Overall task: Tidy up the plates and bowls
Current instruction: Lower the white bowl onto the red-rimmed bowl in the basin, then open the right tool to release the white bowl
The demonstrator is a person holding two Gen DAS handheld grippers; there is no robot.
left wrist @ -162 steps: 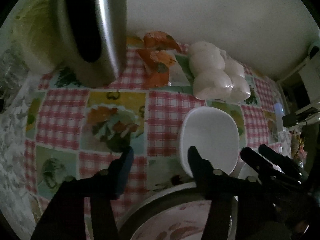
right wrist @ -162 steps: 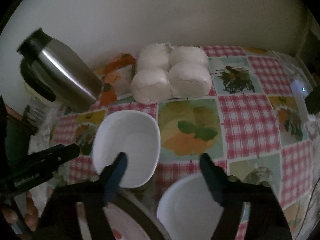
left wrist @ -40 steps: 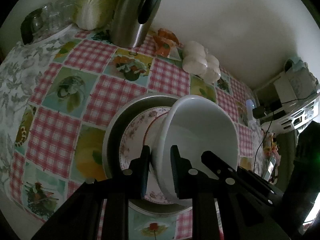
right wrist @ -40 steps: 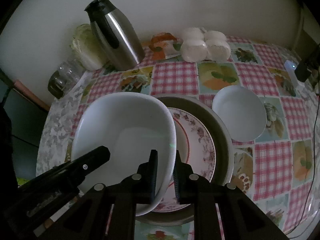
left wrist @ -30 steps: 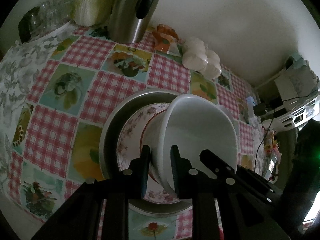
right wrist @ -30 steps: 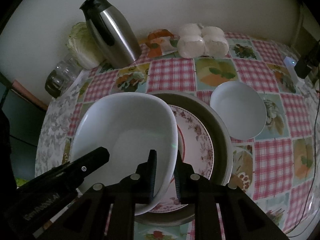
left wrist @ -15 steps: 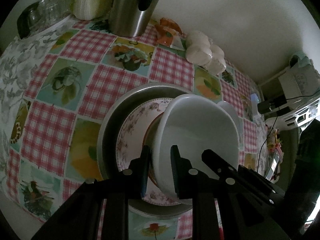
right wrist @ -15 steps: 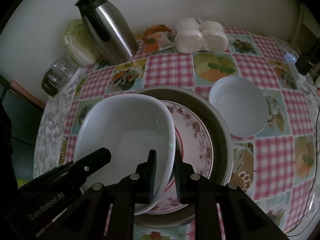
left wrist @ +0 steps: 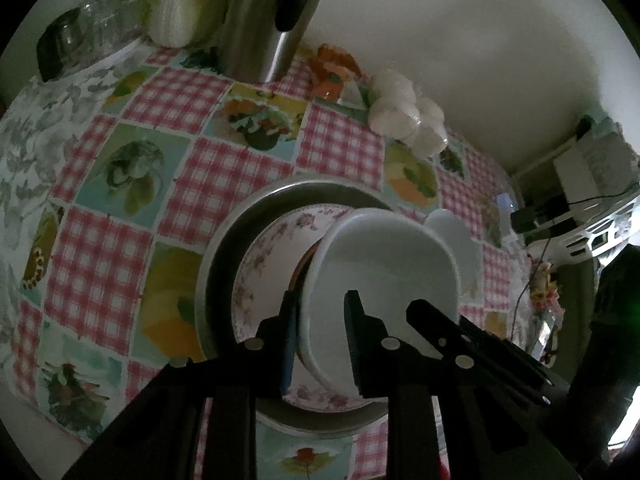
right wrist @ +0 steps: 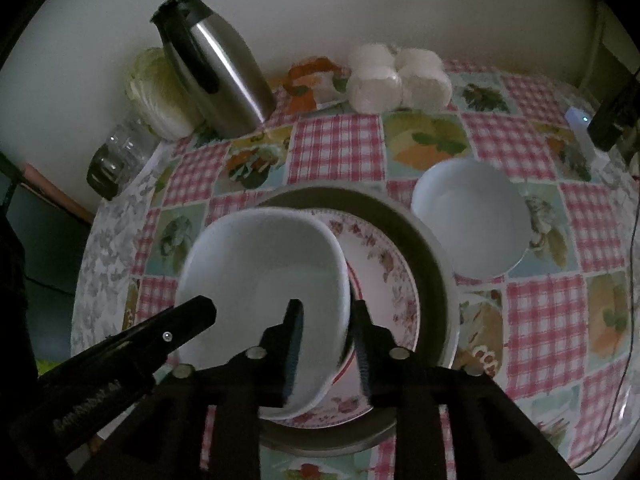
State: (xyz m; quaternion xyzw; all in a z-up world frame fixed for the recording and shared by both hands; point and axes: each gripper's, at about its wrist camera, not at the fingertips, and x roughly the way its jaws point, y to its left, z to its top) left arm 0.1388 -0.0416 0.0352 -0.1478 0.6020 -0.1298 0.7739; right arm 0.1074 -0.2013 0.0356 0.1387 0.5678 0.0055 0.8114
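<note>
Round table (right wrist: 540,308) against pale wall, covered by glossy oilcloth in pink gingham and printed vegetable squares

- Centre: wide grey metal pan (right wrist: 434,276), smooth round rim; inside it a floral plate (right wrist: 384,276), glazed ceramic with red ring
- On the plate: large white bowl (right wrist: 260,272), smooth, rounded-square rim, tilted toward the pan's left side
- Left gripper (left wrist: 318,334): black fingers astride the bowl's near-left rim, jaws opening, small gap at the outer finger; grip slackened
- Right gripper (right wrist: 326,338): fingers astride the bowl's near-right rim, jaws opening, visible gaps either side; rim released
- Right of pan: small white bowl (right wrist: 470,218), round, just beside the pan rim
- Rear edge: steel jug (right wrist: 218,68) with black handle, cabbage (right wrist: 154,92), glass jars (right wrist: 116,152), wrapped white rolls (right wrist: 394,76)
- Open cloth: left of pan and at far right
</note>
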